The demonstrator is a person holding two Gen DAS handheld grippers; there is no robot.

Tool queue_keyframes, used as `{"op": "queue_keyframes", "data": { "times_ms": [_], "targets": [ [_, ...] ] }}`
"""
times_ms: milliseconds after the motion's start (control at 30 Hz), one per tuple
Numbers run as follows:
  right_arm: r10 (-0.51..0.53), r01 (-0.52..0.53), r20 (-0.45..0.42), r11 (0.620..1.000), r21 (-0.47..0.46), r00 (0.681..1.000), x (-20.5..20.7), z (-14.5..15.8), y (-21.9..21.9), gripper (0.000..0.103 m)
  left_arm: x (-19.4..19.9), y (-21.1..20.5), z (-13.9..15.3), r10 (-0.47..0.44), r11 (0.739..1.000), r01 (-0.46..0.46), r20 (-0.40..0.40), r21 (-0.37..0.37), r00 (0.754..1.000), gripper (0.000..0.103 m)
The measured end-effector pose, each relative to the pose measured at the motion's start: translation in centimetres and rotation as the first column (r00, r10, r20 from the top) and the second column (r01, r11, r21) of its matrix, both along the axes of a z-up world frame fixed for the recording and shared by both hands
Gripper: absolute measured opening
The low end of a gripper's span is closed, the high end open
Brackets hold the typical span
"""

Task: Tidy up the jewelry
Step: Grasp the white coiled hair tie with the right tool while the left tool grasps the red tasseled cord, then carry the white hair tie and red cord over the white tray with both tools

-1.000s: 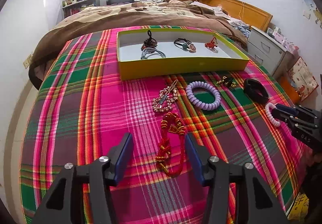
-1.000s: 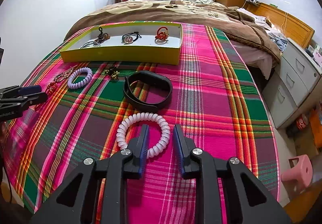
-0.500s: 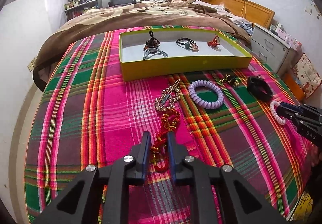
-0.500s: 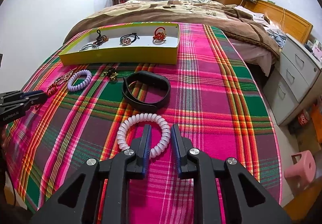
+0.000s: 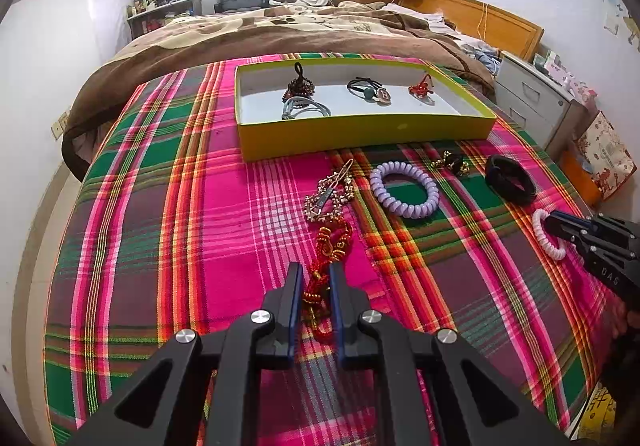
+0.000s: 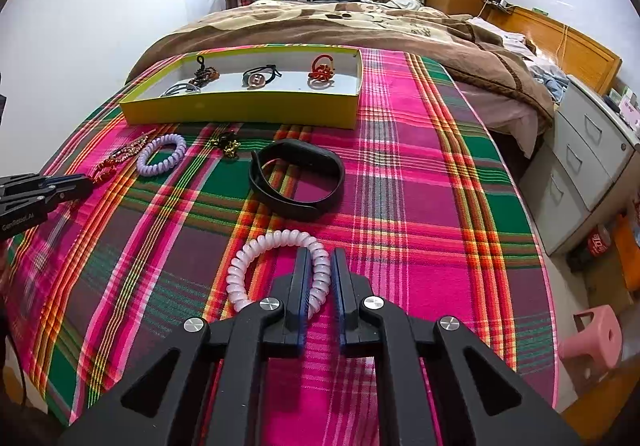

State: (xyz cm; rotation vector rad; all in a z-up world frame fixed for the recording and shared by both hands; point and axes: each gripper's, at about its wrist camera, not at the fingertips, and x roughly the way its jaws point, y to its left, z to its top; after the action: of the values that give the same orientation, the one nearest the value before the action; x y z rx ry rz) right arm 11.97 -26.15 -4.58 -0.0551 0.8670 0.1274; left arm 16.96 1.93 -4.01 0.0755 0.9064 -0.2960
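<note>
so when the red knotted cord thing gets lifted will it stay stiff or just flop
Probably flop: the red knotted cord lies in loose curves on the plaid blanket. The left gripper pinches only its near end, so the far knots would likely dangle and swing. It looks light, and its beads may snag the gold hair clip beside it.

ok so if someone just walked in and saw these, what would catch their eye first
Probably the loud pink, green and orange plaid cloth over the bed, with jewelry lined up across it. At its far end sits a yellow tray already holding four pieces. Up close, the left gripper is shut on a red beaded tassel, and the right gripper is shut on a pale pink coil bracelet.
</note>
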Motion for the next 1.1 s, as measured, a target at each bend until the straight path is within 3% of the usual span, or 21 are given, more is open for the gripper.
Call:
{"op": "queue_keyframes", "data": {
  "times_ms": [267,633,1100],
  "targets": [
    [-0.009,0.008,0.013,0.998,0.064,1.0,-0.5,0.6,-0.3,0.009,-0.6,0.1,1.1,-0.005,0.999,0.006,0.018,-0.037,1.0,0.013],
    [-0.015,0.004,0.095,0.993,0.12,0.995,-0.6,3.4,0.2,0.009,-0.8,0.6,3.8,0.004,0.998,0.001,0.089,-0.062,0.996,0.013],
    [0.001,-0.018,0.11,0.988,0.152,0.994,4.9,5.4,0.9,0.009,4.8,0.8,6.3,0.029,0.992,-0.012,0.134,-0.125,0.991,0.012]
  ]
}}
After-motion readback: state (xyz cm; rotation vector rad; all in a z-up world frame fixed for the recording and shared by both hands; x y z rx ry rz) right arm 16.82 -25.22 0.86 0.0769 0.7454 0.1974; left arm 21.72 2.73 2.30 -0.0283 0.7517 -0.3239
